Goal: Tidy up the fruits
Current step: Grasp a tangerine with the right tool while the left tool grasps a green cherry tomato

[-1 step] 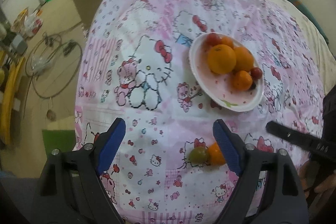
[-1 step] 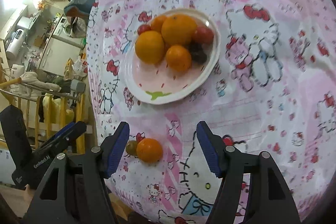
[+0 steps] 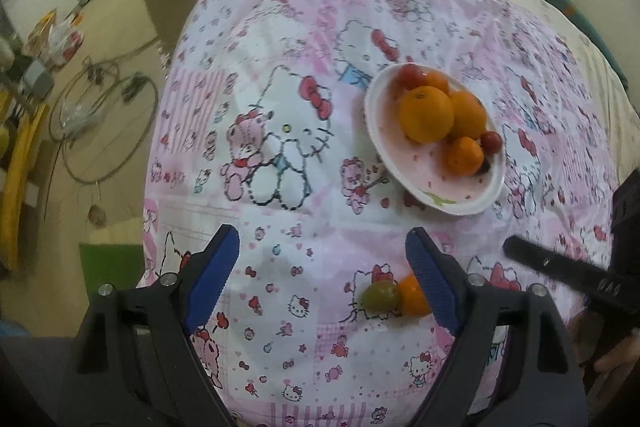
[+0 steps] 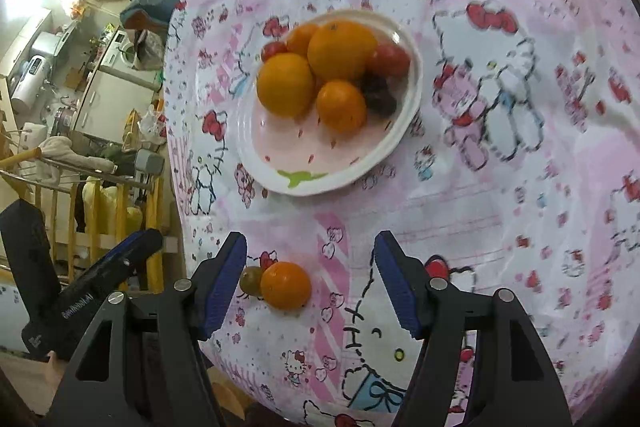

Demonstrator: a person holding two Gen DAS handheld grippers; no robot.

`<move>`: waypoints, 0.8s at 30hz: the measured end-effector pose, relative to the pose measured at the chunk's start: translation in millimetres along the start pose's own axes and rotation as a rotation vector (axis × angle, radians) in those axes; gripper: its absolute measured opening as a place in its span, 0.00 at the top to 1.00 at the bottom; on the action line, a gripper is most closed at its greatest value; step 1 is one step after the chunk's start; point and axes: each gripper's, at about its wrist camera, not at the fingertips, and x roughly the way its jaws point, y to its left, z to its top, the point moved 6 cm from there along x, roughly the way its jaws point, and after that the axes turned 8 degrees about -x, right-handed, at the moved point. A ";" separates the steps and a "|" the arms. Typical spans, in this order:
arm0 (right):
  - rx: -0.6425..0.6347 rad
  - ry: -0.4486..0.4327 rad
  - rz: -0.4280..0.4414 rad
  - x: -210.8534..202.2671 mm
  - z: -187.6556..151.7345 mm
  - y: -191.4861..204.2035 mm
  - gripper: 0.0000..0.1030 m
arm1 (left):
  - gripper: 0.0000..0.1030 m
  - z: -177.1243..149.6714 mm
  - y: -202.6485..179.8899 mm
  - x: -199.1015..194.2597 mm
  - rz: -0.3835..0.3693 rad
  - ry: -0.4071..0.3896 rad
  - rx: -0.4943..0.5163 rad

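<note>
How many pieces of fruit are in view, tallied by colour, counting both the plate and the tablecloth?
Orange: 5, four on the plate, such as the large orange, plus a loose small orange on the tablecloth
Red: 2, a tomato and a smaller one
Dark: 1 cluster, number unclear
Green: 1 loose fruit
Total: 9

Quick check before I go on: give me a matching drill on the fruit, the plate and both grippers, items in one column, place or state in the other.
Items:
1. green fruit
2. loose orange
3. plate
4. left gripper
5. right gripper

States:
a. holds the piled fruit
b. on the cloth, touching the loose orange
c. open, loose orange between its fingers
d. open, green fruit by one finger
e. on the cloth, off the plate, larger of the pair

Pairs: 1-b, 2-e, 3-a, 4-d, 5-c
</note>
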 end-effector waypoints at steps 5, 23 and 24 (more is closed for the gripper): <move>-0.009 0.068 0.014 28.2 -6.5 5.4 0.33 | 0.19 2.1 9.2 4.3 -0.010 0.016 -0.038; -0.073 0.252 0.041 72.9 -37.1 30.8 0.57 | 0.19 -0.7 42.5 15.9 0.028 0.037 -0.075; -0.081 0.246 0.039 70.4 -36.7 30.3 0.58 | 0.19 -0.9 40.7 16.2 0.026 0.038 -0.071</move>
